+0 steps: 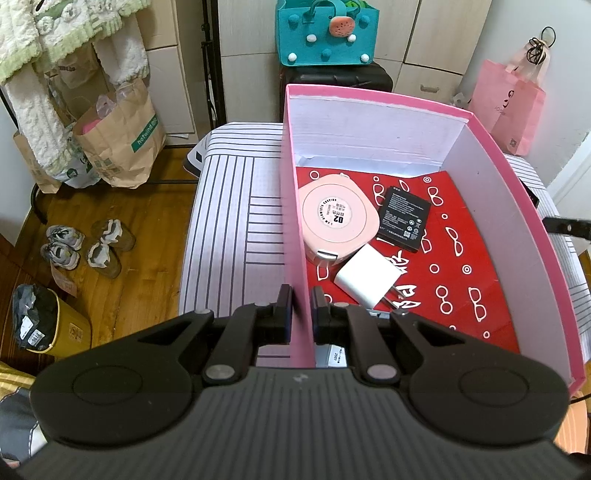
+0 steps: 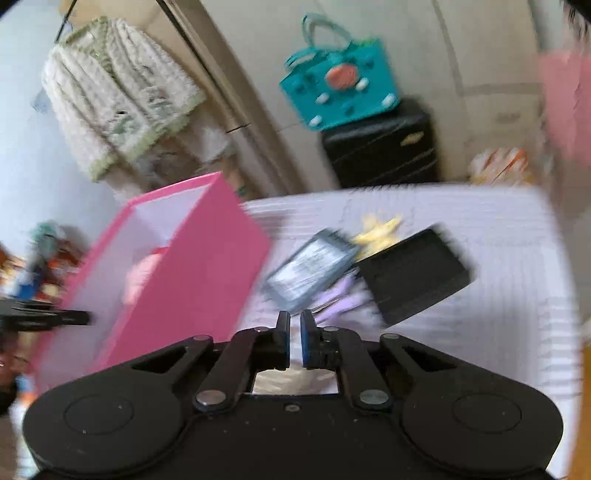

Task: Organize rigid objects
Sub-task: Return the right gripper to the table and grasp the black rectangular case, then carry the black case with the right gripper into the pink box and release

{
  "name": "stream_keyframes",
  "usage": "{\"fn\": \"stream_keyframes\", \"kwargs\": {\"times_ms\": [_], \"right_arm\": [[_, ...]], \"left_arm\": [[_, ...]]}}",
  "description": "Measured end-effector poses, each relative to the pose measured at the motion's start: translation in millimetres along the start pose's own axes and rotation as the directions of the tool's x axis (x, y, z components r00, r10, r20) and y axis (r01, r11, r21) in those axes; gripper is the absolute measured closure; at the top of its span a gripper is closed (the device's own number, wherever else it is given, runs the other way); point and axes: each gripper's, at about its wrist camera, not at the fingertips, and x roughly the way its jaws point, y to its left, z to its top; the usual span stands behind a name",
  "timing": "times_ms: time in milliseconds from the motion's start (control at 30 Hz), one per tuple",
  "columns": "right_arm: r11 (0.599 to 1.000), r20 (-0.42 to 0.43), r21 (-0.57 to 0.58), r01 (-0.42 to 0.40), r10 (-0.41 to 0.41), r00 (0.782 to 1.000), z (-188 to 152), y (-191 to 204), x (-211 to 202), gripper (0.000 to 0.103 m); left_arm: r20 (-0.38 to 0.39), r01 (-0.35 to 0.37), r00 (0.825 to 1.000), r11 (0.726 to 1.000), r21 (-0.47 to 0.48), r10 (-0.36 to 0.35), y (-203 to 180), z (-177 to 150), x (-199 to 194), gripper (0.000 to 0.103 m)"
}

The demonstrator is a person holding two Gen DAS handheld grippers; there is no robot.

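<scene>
My left gripper [image 1: 301,295] is shut on the left wall of the pink box [image 1: 291,206]. Inside the box, on a red patterned sheet, lie a round pink case [image 1: 338,218], a black battery [image 1: 404,218] and a white charger plug [image 1: 369,276]. My right gripper [image 2: 294,325] is shut and empty, above the striped cloth. The right wrist view is blurred. It shows the pink box [image 2: 199,273] to the left, and ahead a grey flat device [image 2: 312,269], a black box [image 2: 413,275], a purple item [image 2: 341,295] and a yellow item [image 2: 378,232].
The striped cloth [image 1: 229,221] covers a small table. A teal bag [image 1: 327,31] sits on a black suitcase [image 2: 380,144] behind it. Paper bags [image 1: 122,129], shoes [image 1: 85,243] and a yellow bin [image 1: 62,332] stand on the wooden floor to the left. A pink bag [image 1: 517,107] hangs at right.
</scene>
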Motion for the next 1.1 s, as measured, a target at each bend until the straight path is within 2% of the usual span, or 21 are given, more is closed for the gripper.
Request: {"fn": "stream_keyframes", "kwargs": {"times_ms": [67, 100, 133, 167, 200, 267, 333, 367, 500, 633, 767, 833, 867, 1000, 1100], "right_arm": [[0.993, 0.038, -0.048, 0.106, -0.104, 0.994, 2.4, -4.5, -0.8, 0.087], [0.989, 0.043, -0.047, 0.14, -0.139, 0.989, 4.1, -9.7, 0.1, 0.076], [0.985, 0.041, -0.032, 0.168, -0.166, 0.985, 5.3, -15.7, 2.5, 0.07], [0.984, 0.03, -0.003, 0.179, -0.179, 0.983, 6.5, -22.8, 5.3, 0.06], [0.984, 0.017, 0.026, 0.179, -0.179, 0.984, 7.1, -28.8, 7.6, 0.054], [0.979, -0.002, 0.085, 0.184, -0.185, 0.983, 10.2, -39.4, 16.5, 0.049], [0.969, -0.011, 0.125, 0.215, -0.215, 0.977, 13.4, -47.2, 24.6, 0.037], [0.96, -0.011, 0.153, 0.236, -0.237, 0.971, 13.1, -49.9, 28.0, 0.034], [0.941, -0.006, 0.22, 0.259, -0.264, 0.964, 13.9, -60.1, 39.4, 0.033], [0.942, 0.011, 0.238, 0.237, -0.247, 0.969, 16.9, -63.4, 47.9, 0.027], [0.951, 0.025, 0.18, 0.25, -0.258, 0.966, 21.3, -60.0, 56.6, 0.029], [0.956, 0.035, 0.091, 0.277, -0.281, 0.959, 20.2, -57.7, 57.6, 0.045], [0.957, 0.038, 0.055, 0.284, -0.286, 0.957, 19.4, -57.7, 55.6, 0.048], [0.967, 0.023, 0.009, 0.256, -0.256, 0.966, 20.3, -66.0, 41.1, 0.079], [0.959, 0.014, -0.044, 0.28, -0.28, 0.96, 22.0, -69.3, 35.9, 0.083]], "left_arm": [[-0.002, 0.0, 1.0, 1.0, -0.001, 0.0, 0.0, 0.1, 0.1, 0.094], [-0.004, 0.002, 1.0, 1.0, -0.001, -0.002, -0.1, 0.1, -0.2, 0.094], [-0.005, 0.002, 1.0, 1.0, -0.001, -0.002, 0.0, 0.1, -0.2, 0.094], [-0.004, 0.002, 1.0, 1.0, 0.0, -0.002, 0.2, 0.2, -0.5, 0.094], [-0.004, 0.002, 1.0, 1.0, -0.003, -0.002, 0.3, 0.1, -0.6, 0.094], [-0.003, 0.004, 1.0, 1.0, -0.005, -0.004, 0.5, 0.1, -0.7, 0.094], [-0.003, 0.003, 1.0, 1.0, -0.005, -0.003, 0.6, 0.2, -0.6, 0.094], [-0.003, 0.003, 1.0, 1.0, -0.005, -0.003, 0.8, 0.2, -0.6, 0.094], [-0.004, 0.002, 1.0, 1.0, -0.004, -0.002, 0.8, 0.1, -0.5, 0.094], [-0.003, 0.004, 1.0, 1.0, -0.006, -0.004, 1.2, 0.5, -0.2, 0.094], [-0.004, 0.006, 1.0, 1.0, -0.004, -0.006, 1.4, 0.5, -0.3, 0.094], [-0.004, 0.006, 1.0, 1.0, -0.001, -0.006, 0.5, 0.4, 0.3, 0.094], [-0.004, 0.008, 1.0, 1.0, 0.0, -0.008, 0.3, 0.3, 0.6, 0.094], [-0.005, 0.012, 1.0, 1.0, 0.005, -0.012, -0.1, 0.3, 1.0, 0.093], [-0.005, 0.015, 1.0, 1.0, 0.006, -0.015, -0.4, 0.8, 1.7, 0.093]]}}
